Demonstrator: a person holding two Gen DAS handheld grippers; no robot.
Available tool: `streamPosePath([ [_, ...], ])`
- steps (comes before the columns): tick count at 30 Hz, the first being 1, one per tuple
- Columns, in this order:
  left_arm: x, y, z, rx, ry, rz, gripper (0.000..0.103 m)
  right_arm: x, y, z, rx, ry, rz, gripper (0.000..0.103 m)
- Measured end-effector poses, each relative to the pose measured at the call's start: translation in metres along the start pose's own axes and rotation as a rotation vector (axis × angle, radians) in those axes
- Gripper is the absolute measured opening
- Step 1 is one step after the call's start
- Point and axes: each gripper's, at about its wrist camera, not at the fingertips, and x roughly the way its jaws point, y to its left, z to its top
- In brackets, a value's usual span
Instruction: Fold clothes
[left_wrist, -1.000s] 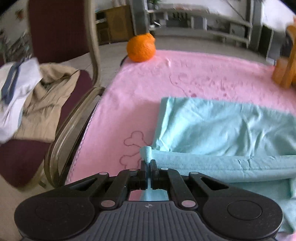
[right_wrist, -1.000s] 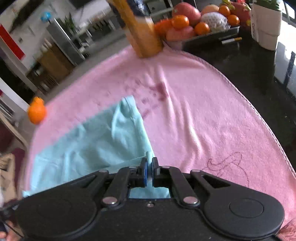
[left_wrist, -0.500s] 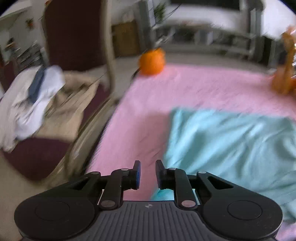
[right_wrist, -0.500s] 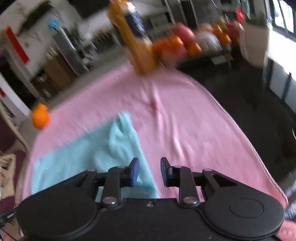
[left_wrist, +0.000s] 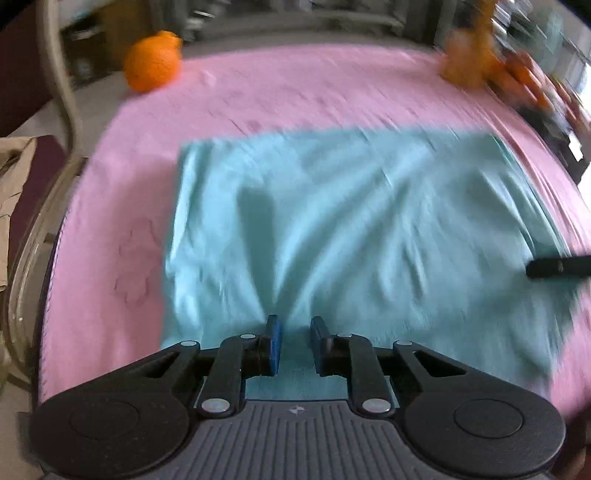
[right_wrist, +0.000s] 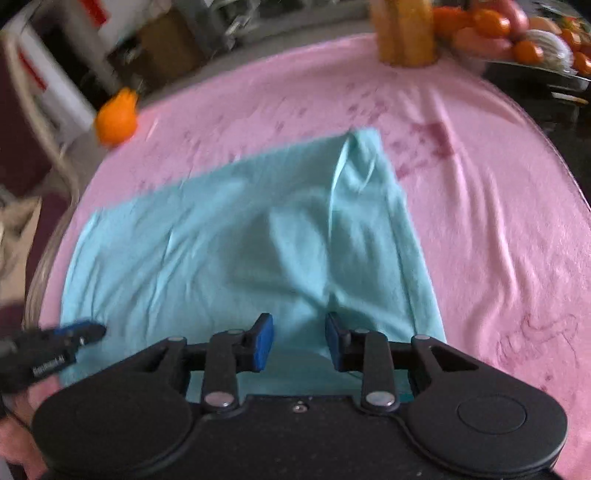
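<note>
A light blue garment (left_wrist: 351, 221) lies folded flat as a rough rectangle on a pink towel (left_wrist: 295, 85); it also shows in the right wrist view (right_wrist: 229, 240). My left gripper (left_wrist: 294, 328) is open and empty above the garment's near edge. My right gripper (right_wrist: 299, 328) is open and empty above the garment's near right part. The right gripper's tip shows at the right edge of the left wrist view (left_wrist: 557, 266), and the left gripper's tip shows at the left of the right wrist view (right_wrist: 70, 338). Both views are motion-blurred.
An orange (left_wrist: 152, 66) sits at the towel's far left corner. A yellow-orange bottle (right_wrist: 404, 31) and a tray of fruit (right_wrist: 517, 40) stand at the far right. A chair (left_wrist: 55, 122) with clothes (left_wrist: 14, 177) on it is to the left.
Both grippers were shut on the garment's edge, then opened and let it go. The garment now lies flat, and both grippers have pulled back above it.
</note>
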Motion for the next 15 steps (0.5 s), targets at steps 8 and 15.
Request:
streamPosePath([
  [8, -0.056, 0.084, -0.042, -0.392, -0.208, -0.040, 0.018, -0.040, -0.043, -0.018, 0.141, -0.061, 0.156, 0.045],
  [15, -0.032, 0.104, -0.046, -0.650, -0.120, -0.072, 0.028, -0.042, -0.074, -0.017, 0.383, -0.155, 0.105, 0.047],
])
